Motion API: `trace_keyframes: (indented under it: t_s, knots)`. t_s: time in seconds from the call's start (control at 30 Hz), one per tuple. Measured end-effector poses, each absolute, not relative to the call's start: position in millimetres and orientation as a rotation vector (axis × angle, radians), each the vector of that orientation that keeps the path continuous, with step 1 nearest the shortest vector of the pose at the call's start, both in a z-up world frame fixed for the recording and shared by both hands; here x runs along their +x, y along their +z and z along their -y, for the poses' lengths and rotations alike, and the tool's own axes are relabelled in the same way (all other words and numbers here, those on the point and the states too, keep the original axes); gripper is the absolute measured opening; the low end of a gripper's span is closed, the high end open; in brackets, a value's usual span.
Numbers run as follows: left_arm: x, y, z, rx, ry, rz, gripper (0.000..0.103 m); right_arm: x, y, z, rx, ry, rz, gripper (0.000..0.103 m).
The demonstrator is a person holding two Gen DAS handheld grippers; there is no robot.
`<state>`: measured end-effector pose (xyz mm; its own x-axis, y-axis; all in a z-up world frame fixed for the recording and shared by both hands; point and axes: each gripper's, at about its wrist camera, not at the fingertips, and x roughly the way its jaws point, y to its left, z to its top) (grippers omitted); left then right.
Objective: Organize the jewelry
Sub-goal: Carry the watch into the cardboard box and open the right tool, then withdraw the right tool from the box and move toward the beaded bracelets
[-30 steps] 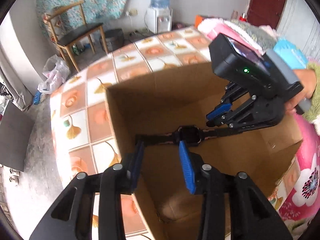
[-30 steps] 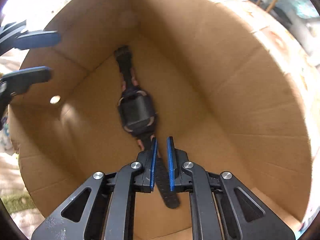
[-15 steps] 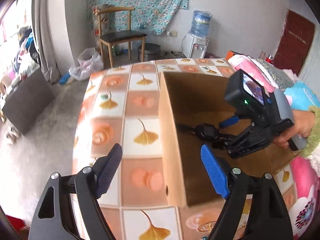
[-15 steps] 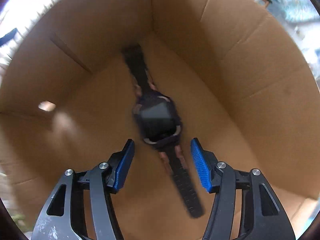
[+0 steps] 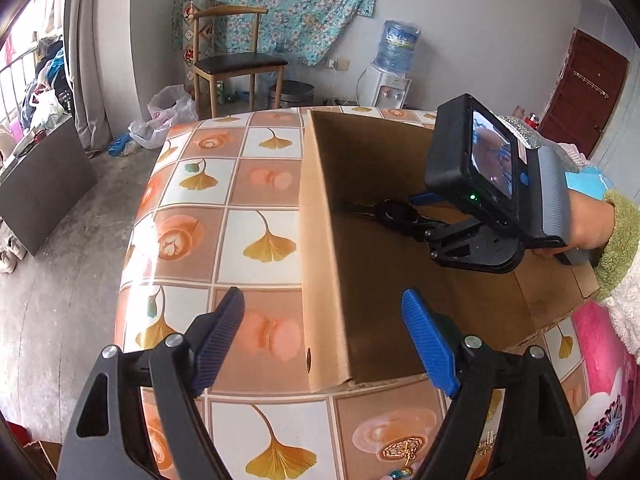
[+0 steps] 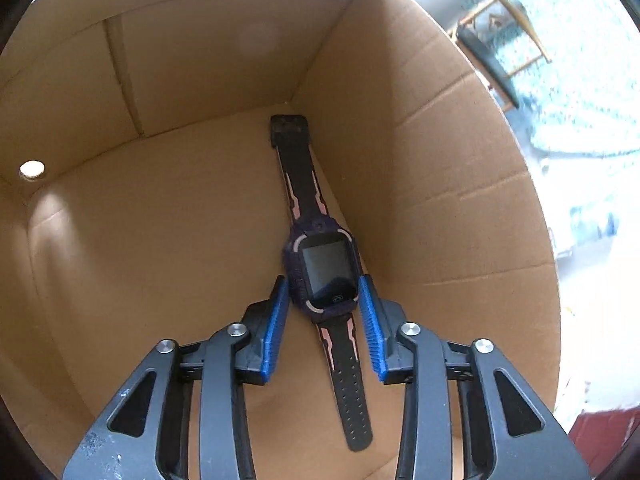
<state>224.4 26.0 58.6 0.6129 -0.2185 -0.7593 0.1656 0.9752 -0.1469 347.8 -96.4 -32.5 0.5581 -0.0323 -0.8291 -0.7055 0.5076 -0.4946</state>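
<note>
Placement step: the smartwatch [image 6: 326, 276] lies flat on the cardboard box [image 5: 320, 264] floor. The right hand-held gripper [image 6: 324, 312] straddles its case, jaws just narrowing, pads seemingly not pressing. The left hand-held gripper [image 5: 324, 344] gapes empty over the tiled-pattern table [image 5: 224, 208]. Next: withdraw clear. Beyond: chair [image 5: 236, 60], water dispenser [image 5: 390, 68].

The box [image 5: 320, 240] stands on the surface [image 5: 224, 216] — the watch [image 6: 320, 272] lies flat inside it, beside one wall, its far strap end near a corner.

Both grippers apparently released watch [image 6: 324, 270] into box [image 6: 440, 208].
</note>
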Motion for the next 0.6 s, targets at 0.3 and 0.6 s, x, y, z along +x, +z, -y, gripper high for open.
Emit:
trace_keyframes:
  t_s: [0.3,0.6]
  knots:
    - [224,57,-28,-0.079,-0.228,-0.88,0.079,327,5,126,-0.543,0.551,-1.052,0.042]
    - [223,57,-29,-0.091,-0.226,-0.878,0.079,331,-27,133,-0.194,0.514,-1.363,0.042]
